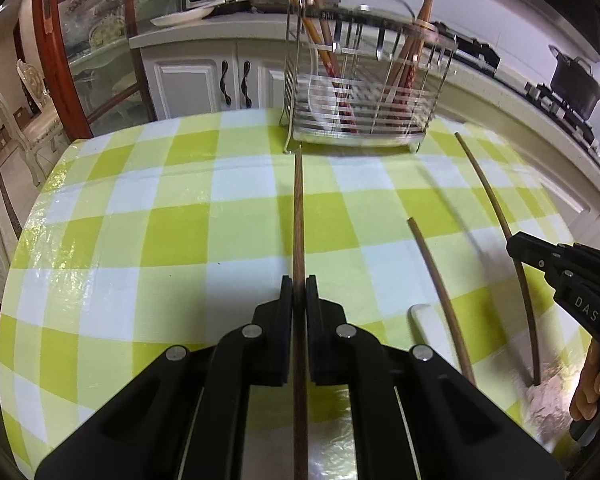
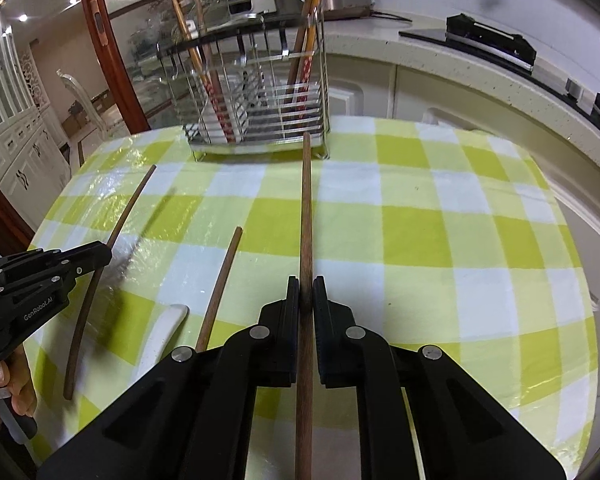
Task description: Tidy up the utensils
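My left gripper (image 1: 299, 280) is shut on a brown chopstick (image 1: 298, 208) that points toward the foot of the wire utensil rack (image 1: 360, 120). My right gripper (image 2: 306, 280) is shut on a second brown chopstick (image 2: 306, 208), aimed at the rack's (image 2: 256, 128) right corner. Each wrist view shows the other gripper gripping its stick: the right gripper (image 1: 514, 246) and the left gripper (image 2: 104, 252). A loose chopstick (image 1: 440, 300) (image 2: 220, 288) lies on the table between them, beside a white spoon (image 1: 422, 318) (image 2: 164, 332). The rack holds several upright chopsticks.
The round table has a green and white checked cloth (image 1: 180, 240) (image 2: 440, 240). A counter with white cabinets (image 1: 204, 80) curves behind it, with a black pot (image 1: 576, 80) on a stove at the right. A hand (image 1: 592, 384) (image 2: 4, 376) grips each tool's handle.
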